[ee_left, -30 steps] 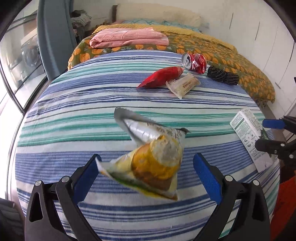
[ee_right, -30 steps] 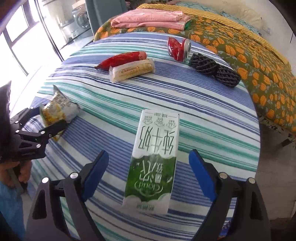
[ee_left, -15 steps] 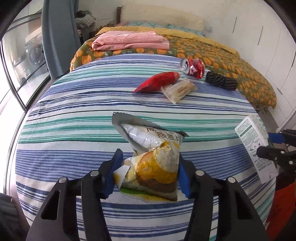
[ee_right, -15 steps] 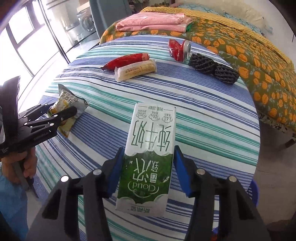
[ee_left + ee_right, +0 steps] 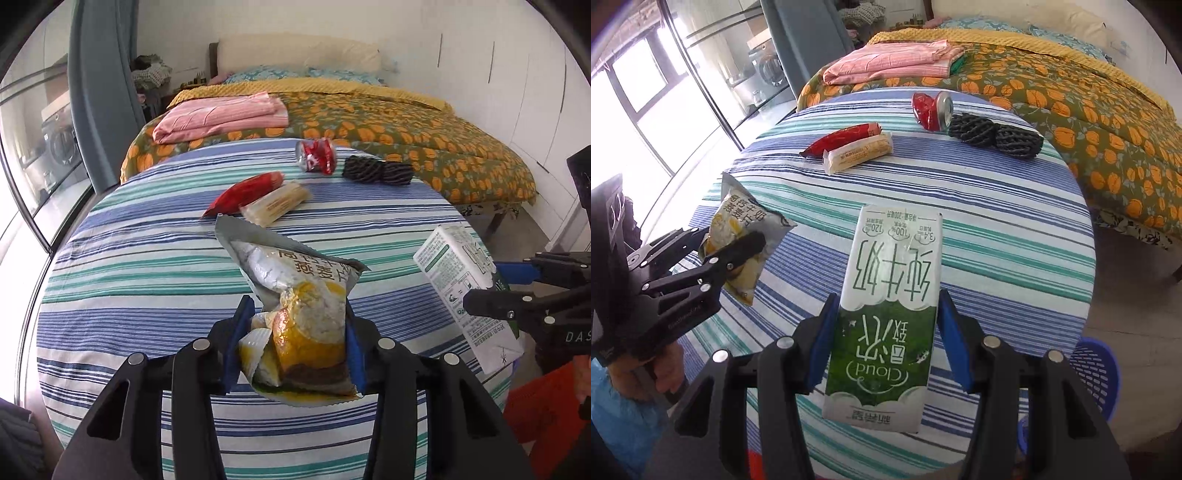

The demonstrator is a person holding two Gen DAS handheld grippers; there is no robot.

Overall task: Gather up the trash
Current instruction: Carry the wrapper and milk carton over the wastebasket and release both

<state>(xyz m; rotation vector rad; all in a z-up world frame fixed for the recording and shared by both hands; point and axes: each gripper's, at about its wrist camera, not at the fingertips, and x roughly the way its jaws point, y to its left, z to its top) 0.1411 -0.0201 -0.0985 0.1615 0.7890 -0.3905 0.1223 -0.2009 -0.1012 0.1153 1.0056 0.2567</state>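
My left gripper (image 5: 295, 343) is shut on a crumpled yellow and silver snack bag (image 5: 299, 306) and holds it above the striped round table (image 5: 147, 266). My right gripper (image 5: 884, 336) is shut on a green and white milk carton (image 5: 890, 295), also lifted off the table. Each gripper shows in the other's view: the carton (image 5: 465, 291) at the right, the bag (image 5: 738, 236) at the left. At the table's far side lie a red wrapper (image 5: 243, 192), a beige wrapper (image 5: 277, 203), a crushed red can (image 5: 317, 155) and black netting (image 5: 376, 170).
A bed with an orange-flowered cover (image 5: 406, 136) and folded pink cloth (image 5: 221, 118) stands behind the table. A blue mesh basket (image 5: 1093, 373) sits on the floor at the table's right front. Glass doors (image 5: 665, 85) are to the left.
Both grippers closed from open, the left on the snack bag and the right on the milk carton, and both have lifted their items up off the table.
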